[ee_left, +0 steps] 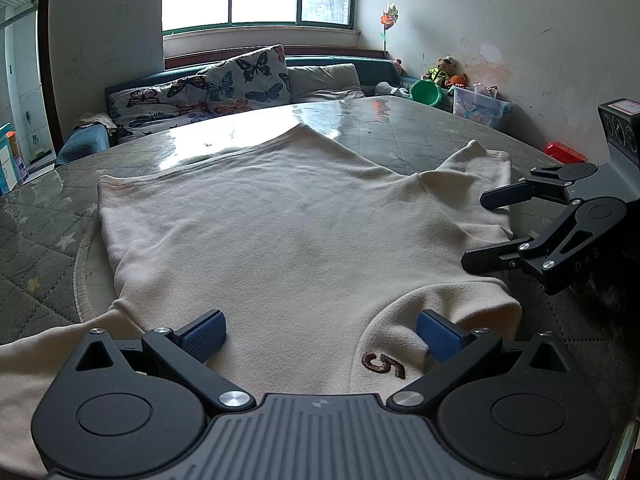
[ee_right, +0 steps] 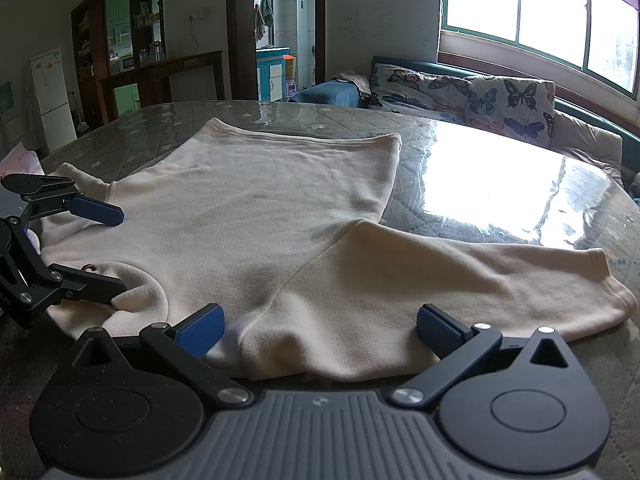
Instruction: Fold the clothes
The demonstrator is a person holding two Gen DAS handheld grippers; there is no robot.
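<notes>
A cream fleece sweatshirt (ee_left: 288,236) lies flat on the glossy quilted grey table (ee_left: 420,128), hem toward the window, collar nearest the grippers, sleeves spread sideways. The left gripper (ee_left: 320,336) and the right gripper (ee_right: 318,330) both stand wide apart, holding nothing.

A cream fleece sweatshirt (ee_left: 280,232) lies spread flat on the table, its hem toward twelve o'clock in the left wrist view and its neck end toward six. A brown embroidered "5" (ee_left: 383,364) sits near the collar at about five o'clock. One sleeve stretches out toward three o'clock in the right wrist view, its cuff (ee_right: 612,292) resting on the tabletop; the other sleeve runs off toward eight o'clock in the left wrist view. The fabric looks soft, lightly rumpled near the neck, possibly folded under there.
</notes>
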